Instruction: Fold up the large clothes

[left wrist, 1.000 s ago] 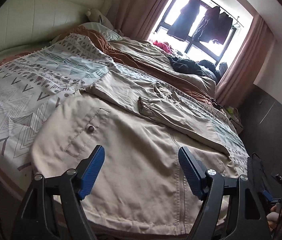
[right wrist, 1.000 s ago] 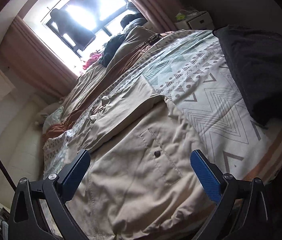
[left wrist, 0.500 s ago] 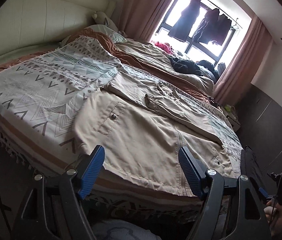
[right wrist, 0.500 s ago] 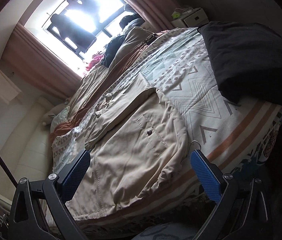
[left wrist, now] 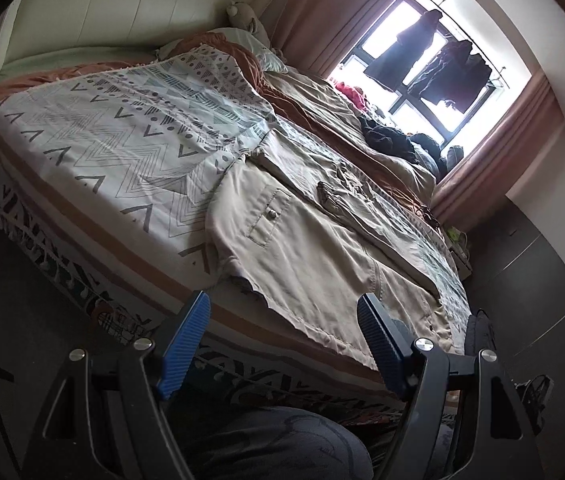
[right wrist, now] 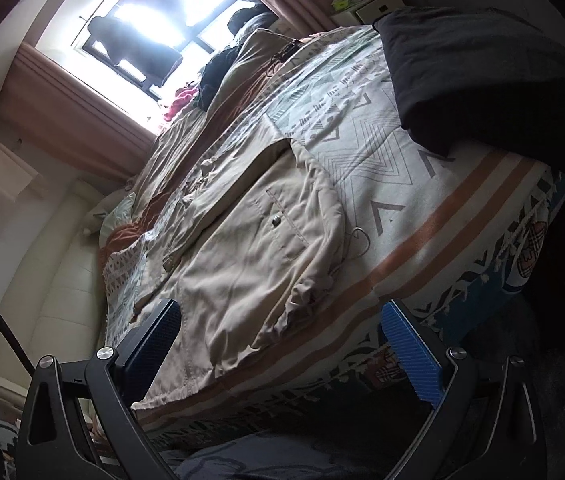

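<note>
A beige jacket lies spread flat on a patterned bedspread covering a bed, its hem near the foot edge closest to both cameras, one sleeve folded across its front. From the left wrist view, the left gripper sits at six o'clock with its two blue-padded fingers wide apart and nothing between them; the jacket stretches from centre toward four o'clock, well apart from the fingers. This view alone shows the pale padded headboard at eleven o'clock, a small stuffed toy on top of it, and a wide bare stretch of bedspread at nine o'clock. From the right wrist view, the right gripper is likewise at six o'clock, fingers spread and empty, with the jacket at centre and its snap-buttoned pocket plain to see. Only this view shows a black folded cloth on the bed corner at two o'clock, with a white bedside unit behind it at one o'clock. Both views show a bright window with dark clothes hanging on a rail, pink curtains, and a heap of garments on the far side of the bed. A person's dark-trousered knee shows below the left gripper.
</note>
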`<state>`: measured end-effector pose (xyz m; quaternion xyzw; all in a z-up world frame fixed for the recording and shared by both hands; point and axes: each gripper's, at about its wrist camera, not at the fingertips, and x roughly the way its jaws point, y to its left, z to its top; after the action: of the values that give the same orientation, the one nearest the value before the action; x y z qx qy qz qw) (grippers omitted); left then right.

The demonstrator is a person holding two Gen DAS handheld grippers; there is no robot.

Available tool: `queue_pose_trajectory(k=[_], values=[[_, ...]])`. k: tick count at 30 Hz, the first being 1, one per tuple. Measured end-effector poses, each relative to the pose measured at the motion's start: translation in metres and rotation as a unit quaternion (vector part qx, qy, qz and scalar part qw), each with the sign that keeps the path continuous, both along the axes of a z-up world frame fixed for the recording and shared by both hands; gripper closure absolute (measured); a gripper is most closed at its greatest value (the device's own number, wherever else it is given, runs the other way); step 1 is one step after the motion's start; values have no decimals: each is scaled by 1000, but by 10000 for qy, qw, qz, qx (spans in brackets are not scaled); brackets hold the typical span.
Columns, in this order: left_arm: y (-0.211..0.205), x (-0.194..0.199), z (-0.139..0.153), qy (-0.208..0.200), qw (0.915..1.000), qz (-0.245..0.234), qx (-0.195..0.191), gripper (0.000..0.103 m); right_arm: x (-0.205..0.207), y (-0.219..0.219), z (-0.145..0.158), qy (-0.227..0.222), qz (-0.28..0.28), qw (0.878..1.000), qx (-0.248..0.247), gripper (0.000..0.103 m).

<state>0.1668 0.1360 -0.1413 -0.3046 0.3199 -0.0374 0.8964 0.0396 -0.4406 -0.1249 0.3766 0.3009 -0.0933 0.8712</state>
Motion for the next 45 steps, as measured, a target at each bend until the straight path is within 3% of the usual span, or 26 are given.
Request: queue_pose_trajectory(k=[5, 9, 16, 28, 31, 45], values=[[12, 17, -21, 159, 9998, 99, -56, 26, 11, -15, -8, -31, 18, 10000, 36, 2], [21, 39, -34, 305, 9992, 161, -187, 26, 24, -26, -31, -220, 310, 9974, 612, 2], [30, 80, -51, 414, 9987, 15, -306, 26, 58, -37, -58, -125, 474, 9966, 663, 2], [23, 148, -90, 1049, 9918, -341, -644, 26, 98, -37, -81, -36, 691, 9925, 1008, 6], [22, 158, -104, 1296, 9876, -388, -792, 31, 109, -37, -84, -62, 815, 9901, 1145, 8], [27, 198, -112, 1292, 9814, -418, -1356, 33, 177, -30, -98, 42, 1061, 9871, 1201, 16]])
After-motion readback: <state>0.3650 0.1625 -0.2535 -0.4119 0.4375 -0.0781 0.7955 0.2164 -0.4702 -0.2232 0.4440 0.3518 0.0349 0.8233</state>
